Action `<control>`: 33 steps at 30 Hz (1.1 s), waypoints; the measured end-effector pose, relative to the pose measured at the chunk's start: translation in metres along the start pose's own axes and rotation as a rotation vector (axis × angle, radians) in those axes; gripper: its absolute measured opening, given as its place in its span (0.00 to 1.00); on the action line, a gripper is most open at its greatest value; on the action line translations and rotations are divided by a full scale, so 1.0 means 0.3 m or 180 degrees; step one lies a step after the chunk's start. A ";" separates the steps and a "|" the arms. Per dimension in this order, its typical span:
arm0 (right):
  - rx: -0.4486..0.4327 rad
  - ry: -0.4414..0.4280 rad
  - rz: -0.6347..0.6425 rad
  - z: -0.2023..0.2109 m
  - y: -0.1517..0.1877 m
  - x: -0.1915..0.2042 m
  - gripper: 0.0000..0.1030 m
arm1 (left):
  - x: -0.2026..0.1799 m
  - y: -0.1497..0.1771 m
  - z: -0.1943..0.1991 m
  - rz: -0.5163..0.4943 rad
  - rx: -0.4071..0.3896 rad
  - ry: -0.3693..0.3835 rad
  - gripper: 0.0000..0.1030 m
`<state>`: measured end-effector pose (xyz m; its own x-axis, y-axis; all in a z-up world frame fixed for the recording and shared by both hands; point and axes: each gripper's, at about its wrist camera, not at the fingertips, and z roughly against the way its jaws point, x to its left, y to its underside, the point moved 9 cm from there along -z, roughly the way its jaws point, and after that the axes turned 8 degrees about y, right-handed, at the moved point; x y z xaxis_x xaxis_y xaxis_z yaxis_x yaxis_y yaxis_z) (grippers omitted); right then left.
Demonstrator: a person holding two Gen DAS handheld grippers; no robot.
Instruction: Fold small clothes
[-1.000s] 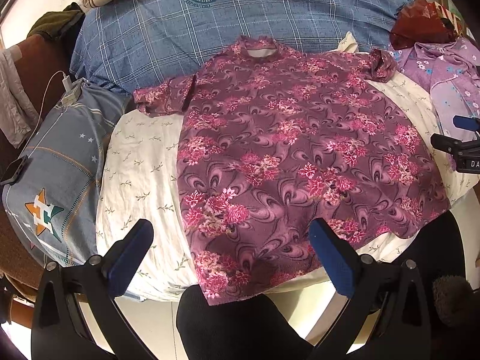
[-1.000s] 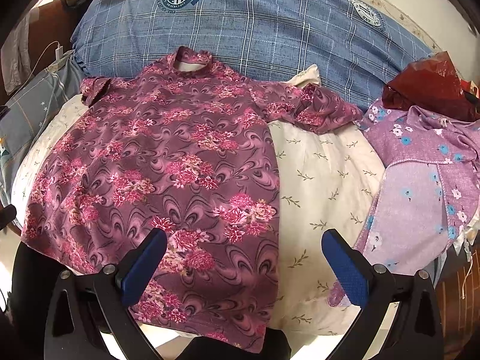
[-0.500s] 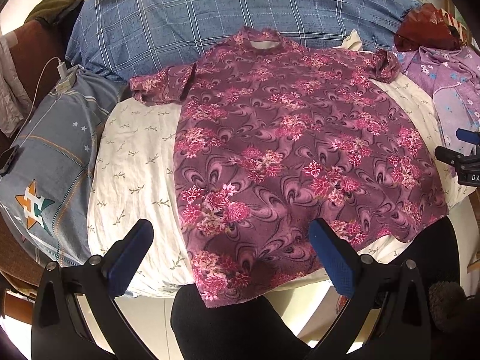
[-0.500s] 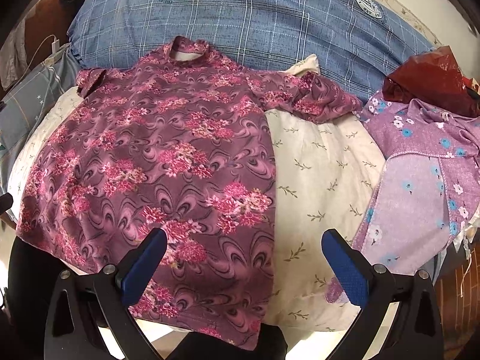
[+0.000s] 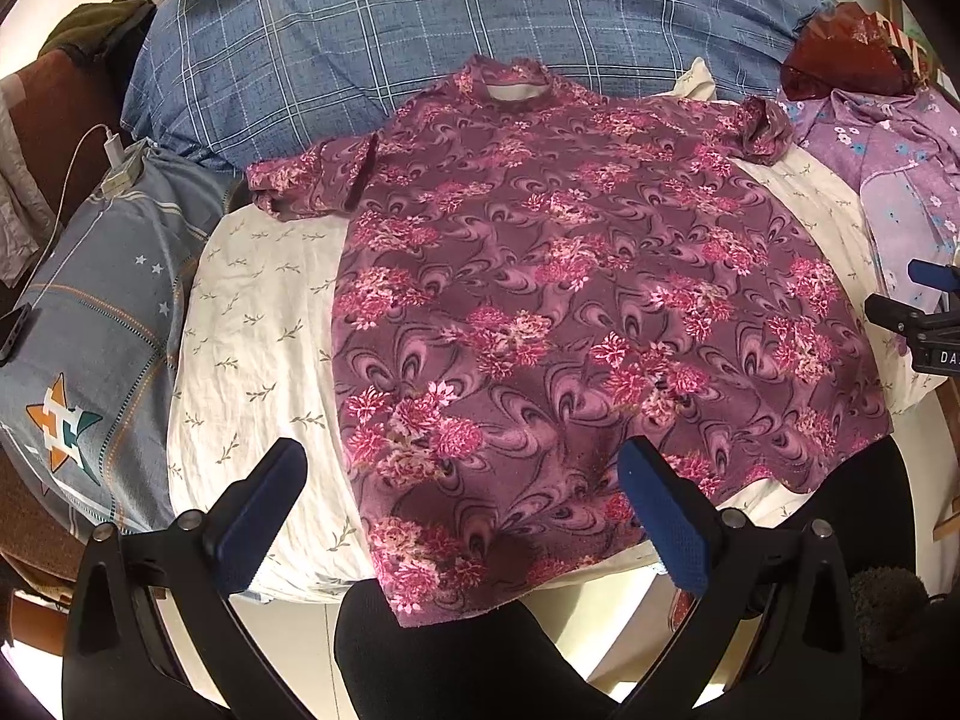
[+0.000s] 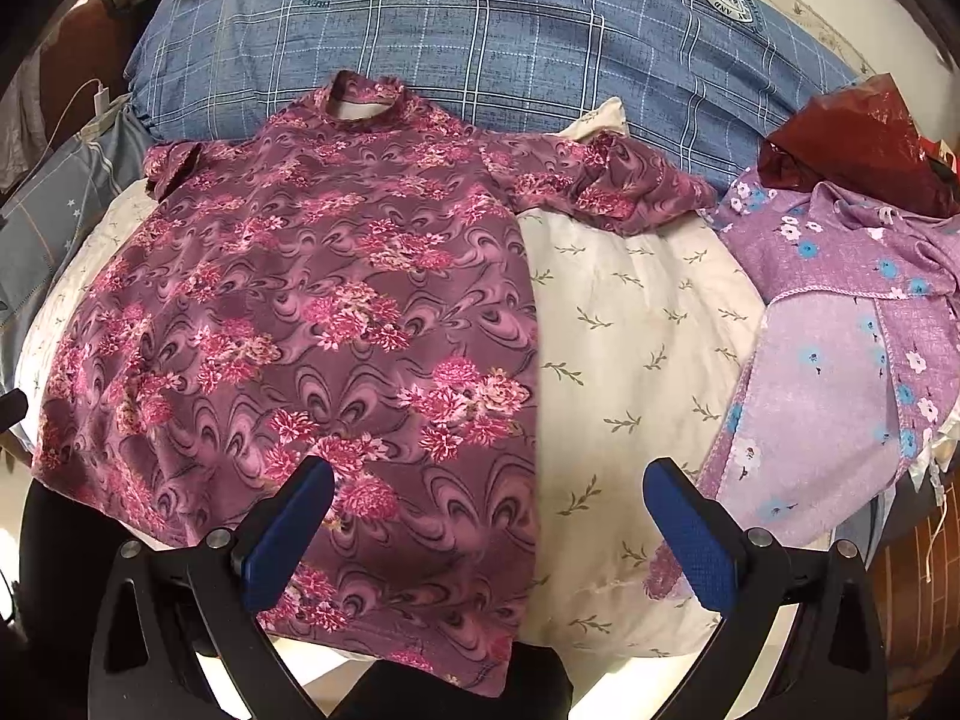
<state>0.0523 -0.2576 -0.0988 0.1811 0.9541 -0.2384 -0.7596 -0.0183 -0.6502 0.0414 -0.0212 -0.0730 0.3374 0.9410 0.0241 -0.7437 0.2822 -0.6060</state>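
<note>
A purple top with pink flowers (image 5: 576, 300) (image 6: 312, 330) lies spread flat, collar at the far end, on a cream leaf-print cushion (image 5: 258, 348) (image 6: 636, 330). Both short sleeves stick out sideways. My left gripper (image 5: 462, 480) hovers open above the hem's left corner, nothing between its blue pads. My right gripper (image 6: 489, 498) hangs open over the hem's right edge and holds nothing; its tip also shows at the right edge of the left wrist view (image 5: 924, 312). The hem drapes over the cushion's near edge onto a person's dark-clothed legs (image 5: 456, 654).
A blue plaid pillow (image 5: 480, 18) (image 6: 510, 30) lies behind the top. A lilac flowered garment (image 6: 840, 348) (image 5: 900, 180) and a dark red bag (image 6: 852, 144) sit to the right. A grey-blue star-print pillow (image 5: 90, 324), a charger with cable (image 5: 114, 150) and a phone (image 5: 13, 327) lie on the left.
Both grippers have drifted slightly nearer the far end of the bed, so the top sits lower in view. The top has not moved and both grippers stay open.
</note>
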 end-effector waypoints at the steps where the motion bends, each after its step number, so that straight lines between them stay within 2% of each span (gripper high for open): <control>1: 0.0001 -0.0001 0.0002 -0.001 -0.002 0.001 1.00 | -0.002 -0.004 -0.002 -0.0005 0.0003 0.0002 1.00; 10: 0.0032 0.0001 -0.0017 -0.026 -0.009 -0.007 1.00 | -0.024 -0.034 -0.029 -0.0023 0.0029 0.0052 1.00; 27: 0.0015 -0.0027 -0.0033 -0.044 -0.020 0.000 1.00 | -0.022 -0.017 -0.056 -0.0040 0.0113 0.0062 1.00; 30: -0.0057 -0.0046 -0.0187 -0.057 -0.055 -0.037 1.00 | -0.012 -0.043 -0.072 0.0016 0.0149 0.0194 1.00; 33: -0.0102 0.0004 -0.0434 -0.086 -0.125 -0.141 1.00 | 0.044 -0.114 -0.093 0.0178 0.0163 0.0334 1.00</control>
<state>0.0891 -0.3049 -0.0830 0.2822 0.9480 -0.1471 -0.7074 0.1020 -0.6994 0.0875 -0.0235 -0.0742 0.3511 0.9317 -0.0934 -0.7906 0.2416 -0.5626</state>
